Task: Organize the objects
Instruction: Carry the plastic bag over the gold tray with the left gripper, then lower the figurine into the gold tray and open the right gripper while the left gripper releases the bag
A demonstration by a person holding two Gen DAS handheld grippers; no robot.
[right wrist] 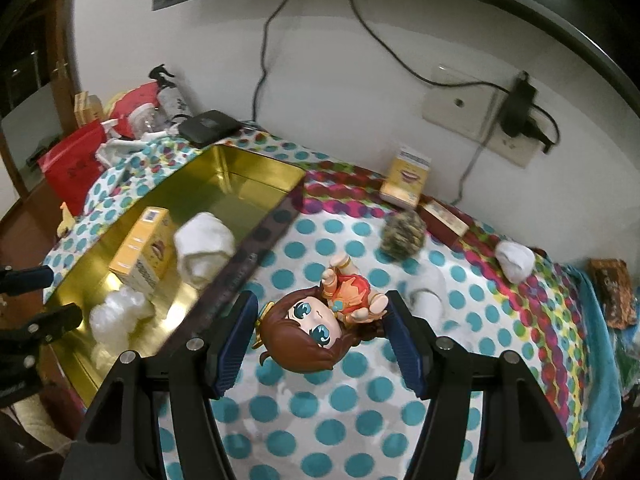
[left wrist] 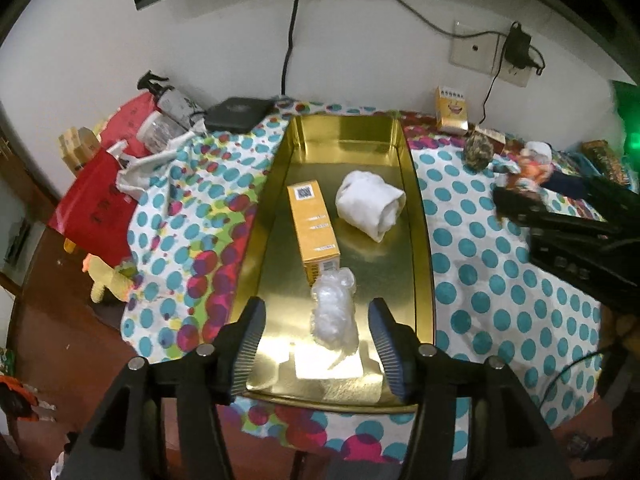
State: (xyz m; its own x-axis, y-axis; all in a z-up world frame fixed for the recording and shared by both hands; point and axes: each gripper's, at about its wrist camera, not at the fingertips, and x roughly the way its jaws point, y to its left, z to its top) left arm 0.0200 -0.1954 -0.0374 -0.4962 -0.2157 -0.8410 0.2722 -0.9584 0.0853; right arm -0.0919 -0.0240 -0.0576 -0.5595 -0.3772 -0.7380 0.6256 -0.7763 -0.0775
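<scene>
Between the right claw (right wrist: 320,332) pads sits a doll (right wrist: 316,320), held by its big, hard, slippery head; its thin limbs look fragile. Left claw (left wrist: 318,344) hangs wide over crinkly plastic (left wrist: 334,312).

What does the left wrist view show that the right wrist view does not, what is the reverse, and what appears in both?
Only the left wrist view: the left gripper head-on, jaws open above the crumpled clear plastic, and the gold tray's near rim.

Only the right wrist view: the big-headed doll seen sharply between the right gripper jaws, and the white sock lying on the cloth.

Both: the tray holding the yellow box, the rolled white cloth and the plastic; the dotted tablecloth; the wall socket.
</scene>
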